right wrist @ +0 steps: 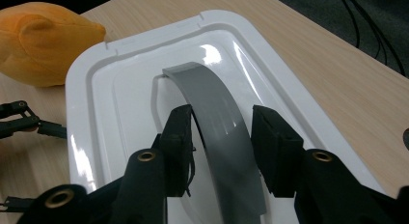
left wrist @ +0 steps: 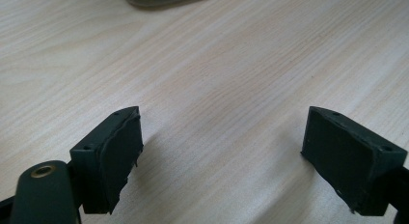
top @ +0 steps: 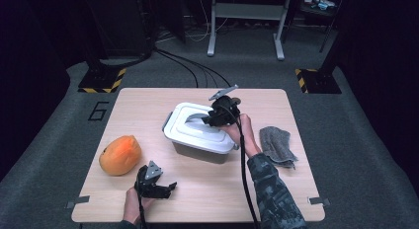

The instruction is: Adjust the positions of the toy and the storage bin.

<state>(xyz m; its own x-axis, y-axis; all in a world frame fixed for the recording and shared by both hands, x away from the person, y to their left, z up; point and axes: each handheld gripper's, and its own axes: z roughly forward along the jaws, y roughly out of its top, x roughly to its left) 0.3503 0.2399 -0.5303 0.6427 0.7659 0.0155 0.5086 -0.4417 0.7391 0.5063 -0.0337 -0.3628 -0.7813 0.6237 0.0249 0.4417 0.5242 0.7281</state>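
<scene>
While my right tool [right wrist: 219, 147] straddles the grey handle [right wrist: 217, 122] of the white lid [right wrist: 120, 89], its jaws stand narrow on either side of the strap. The left pad looks to touch the handle's edge and the right pad stands just off it, so I would not call it a firm grip. The handle arches along the lid's long axis and runs straight away from my right tool, which sets the jaws across its width, as a lift needs. The lidded box [top: 200, 135] sits mid-surface [top: 276, 189], with the orange fruit [top: 120, 155] to its left and a grey cloth [top: 276, 145] to its right. My left tool [top: 165, 188] hovers wide open and empty over bare wood near the front edge, farther from the lid than my right.
</scene>
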